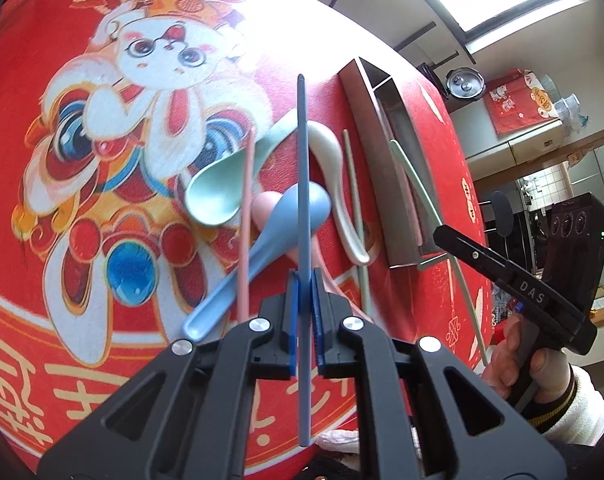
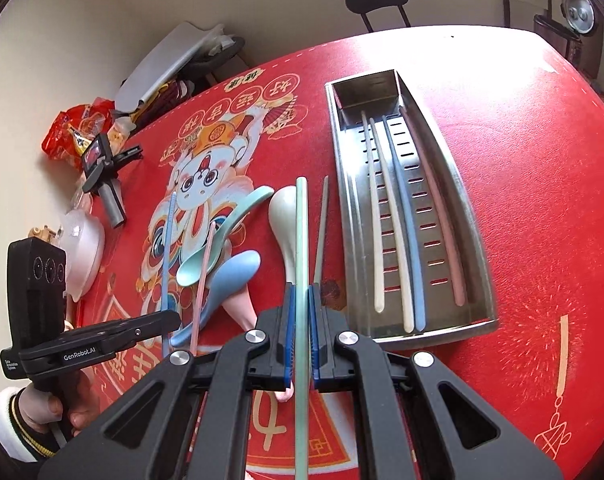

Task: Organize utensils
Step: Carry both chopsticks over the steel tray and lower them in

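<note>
On the red festival-print worktop point(image 2: 522, 208), I hold one chopstick in each tool. My left gripper point(image 1: 302, 292) has its jaws shut on a blue chopstick point(image 1: 301, 168), clamped part-way along its length, with the long end pointing away from me and a shorter tail hanging back toward the handle. It looks a thin, stiff, light plastic rod with a smooth skin, so I judge that a grip off its balance point may let it pivot or slide between the pads.

Below it lie the loose pieces: a pink chopstick point(image 1: 246, 216), a mint spoon point(image 1: 218, 192), a blue spoon point(image 1: 262, 248), a pink spoon point(image 1: 267, 208) mostly buried under the blue one, a cream spoon point(image 1: 334, 184) and a grey-green chopstick point(image 1: 354, 208). The spoons look rigid and slick, and I judge their narrow handles the surest place to pinch.

My right gripper point(image 2: 300, 304) is likewise closed, on a mint chopstick point(image 2: 301, 240), held near its middle and lined up with the jaws.

Furthest right sits the steel tray point(image 2: 478, 280), whose slotted floor already carries four chopsticks lying lengthwise: two cream, one blue, one pink. I would guess both held sticks belong there, laid parallel to the rest.
</note>
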Demonstrator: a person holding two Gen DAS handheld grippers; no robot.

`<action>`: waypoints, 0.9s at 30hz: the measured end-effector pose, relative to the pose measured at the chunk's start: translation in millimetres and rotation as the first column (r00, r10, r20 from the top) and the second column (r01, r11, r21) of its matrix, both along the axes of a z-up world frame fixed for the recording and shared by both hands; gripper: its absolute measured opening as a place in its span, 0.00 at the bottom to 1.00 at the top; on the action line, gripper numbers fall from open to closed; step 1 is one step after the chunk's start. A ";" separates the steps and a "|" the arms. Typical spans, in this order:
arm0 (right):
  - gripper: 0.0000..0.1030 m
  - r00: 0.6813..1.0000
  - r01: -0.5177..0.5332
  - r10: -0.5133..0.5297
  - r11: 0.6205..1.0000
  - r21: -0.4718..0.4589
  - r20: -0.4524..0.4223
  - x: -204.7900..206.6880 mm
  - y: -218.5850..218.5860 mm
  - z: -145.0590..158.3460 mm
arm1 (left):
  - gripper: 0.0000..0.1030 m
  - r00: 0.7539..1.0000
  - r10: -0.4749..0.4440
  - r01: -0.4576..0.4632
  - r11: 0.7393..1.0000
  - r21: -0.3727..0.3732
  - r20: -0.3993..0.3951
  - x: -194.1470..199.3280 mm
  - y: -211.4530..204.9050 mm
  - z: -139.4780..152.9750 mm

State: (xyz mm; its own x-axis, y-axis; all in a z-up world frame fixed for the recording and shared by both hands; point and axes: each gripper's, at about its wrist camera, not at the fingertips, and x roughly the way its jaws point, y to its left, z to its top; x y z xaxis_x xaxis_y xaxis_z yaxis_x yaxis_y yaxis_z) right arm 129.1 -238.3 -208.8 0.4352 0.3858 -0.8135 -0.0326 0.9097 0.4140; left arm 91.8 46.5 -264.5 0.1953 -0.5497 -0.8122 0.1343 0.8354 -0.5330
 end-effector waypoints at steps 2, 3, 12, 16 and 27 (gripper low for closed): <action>0.06 1.000 0.024 -0.024 1.000 0.005 0.008 6.1 -10.6 2.6 | 0.10 1.000 -0.007 0.007 1.000 -0.015 -0.009 9.2 -7.6 4.5; 0.06 0.999 0.035 -0.035 0.999 0.004 0.012 10.1 -16.6 3.5 | 0.10 1.000 -0.006 0.006 1.000 -0.023 -0.007 15.0 -11.9 8.0; 0.06 0.996 0.092 -0.091 0.995 -0.036 0.019 64.2 -59.4 5.0 | 0.10 0.999 -0.038 0.034 0.994 -0.103 -0.030 77.0 -82.7 23.0; 0.06 0.996 0.087 -0.087 0.995 -0.055 0.011 89.3 -65.7 -0.3 | 0.10 0.998 -0.033 0.027 0.993 -0.112 -0.053 109.3 -117.6 18.4; 0.06 0.994 0.079 -0.084 0.993 -0.083 -0.066 124.9 -66.2 -31.5 | 0.10 0.986 -0.015 0.004 0.998 -0.065 -0.166 164.9 -175.1 -22.9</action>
State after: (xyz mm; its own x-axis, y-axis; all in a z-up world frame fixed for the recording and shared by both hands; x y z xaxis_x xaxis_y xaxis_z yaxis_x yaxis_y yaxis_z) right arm 254.1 -304.6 -240.3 0.4040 0.2834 -0.8698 0.0692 0.9386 0.3380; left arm 256.7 -128.6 -287.4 0.0547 -0.6031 -0.7958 0.0470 0.7976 -0.6013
